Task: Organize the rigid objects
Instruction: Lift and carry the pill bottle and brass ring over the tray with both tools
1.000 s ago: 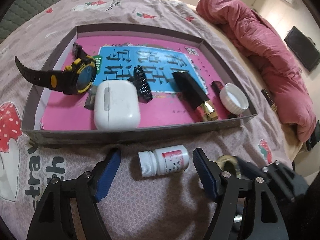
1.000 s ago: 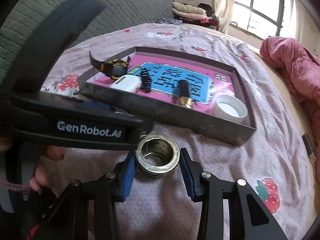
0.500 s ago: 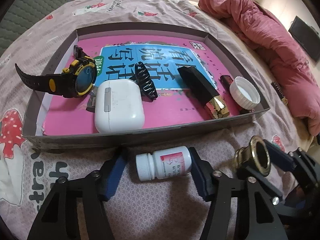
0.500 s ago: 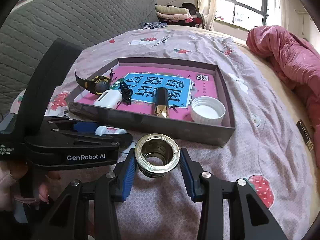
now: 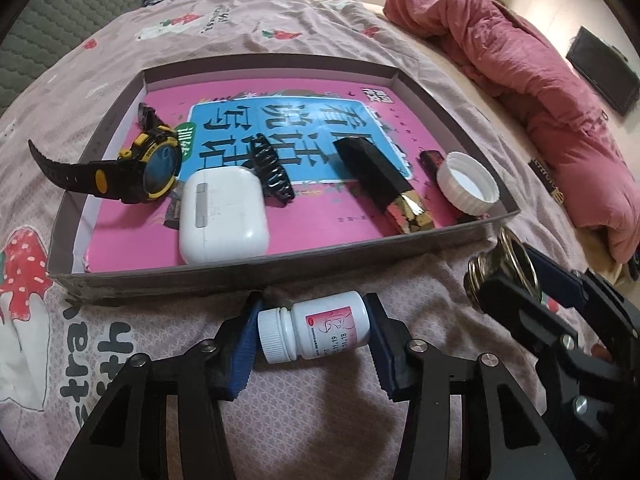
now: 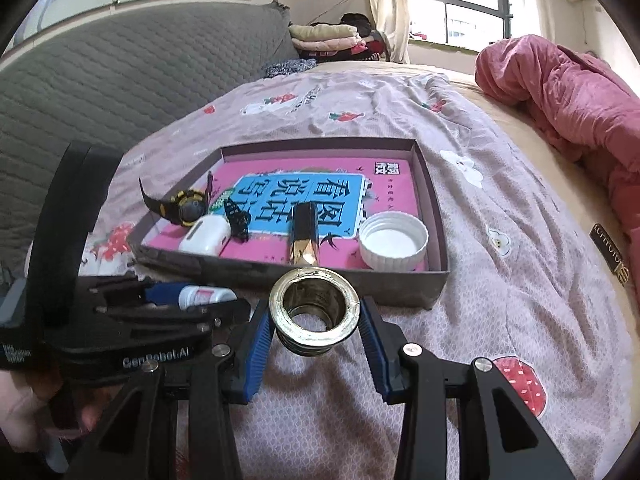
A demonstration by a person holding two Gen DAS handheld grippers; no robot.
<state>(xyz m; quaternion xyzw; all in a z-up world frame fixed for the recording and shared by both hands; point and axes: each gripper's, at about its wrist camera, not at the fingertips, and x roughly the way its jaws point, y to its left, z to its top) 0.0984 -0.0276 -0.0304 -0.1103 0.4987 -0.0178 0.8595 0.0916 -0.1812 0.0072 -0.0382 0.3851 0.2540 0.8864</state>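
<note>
A small white pill bottle (image 5: pixel 320 330) lies on its side on the bedsheet, just in front of the grey box (image 5: pixel 240 276). My left gripper (image 5: pixel 314 320) straddles it lengthwise; its jaws are closing, and the blue pads (image 5: pixel 244 340) touch the cap and the base. My right gripper (image 6: pixel 318 320) is shut on a brass threaded ring (image 6: pixel 314 342), held above the sheet near the box's front wall (image 6: pixel 360 280). The ring (image 5: pixel 502 268) also shows at the right of the left wrist view. The bottle (image 6: pixel 204 295) is partly hidden behind the left gripper.
The box holds a pink book with a yellow-black watch (image 5: pixel 148 166), a white earbud case (image 5: pixel 222 216), a black hair claw (image 5: pixel 272 174), a black-gold lipstick (image 5: pixel 380 184) and a white lid (image 5: pixel 468 184). A red quilt (image 5: pixel 540 80) lies at the right, a grey headboard (image 6: pixel 100 80) behind.
The left jaws have narrowed from wide apart to touching the bottle's ends. The right gripper has lifted and turned with the ring, bringing more of the room into view.
</note>
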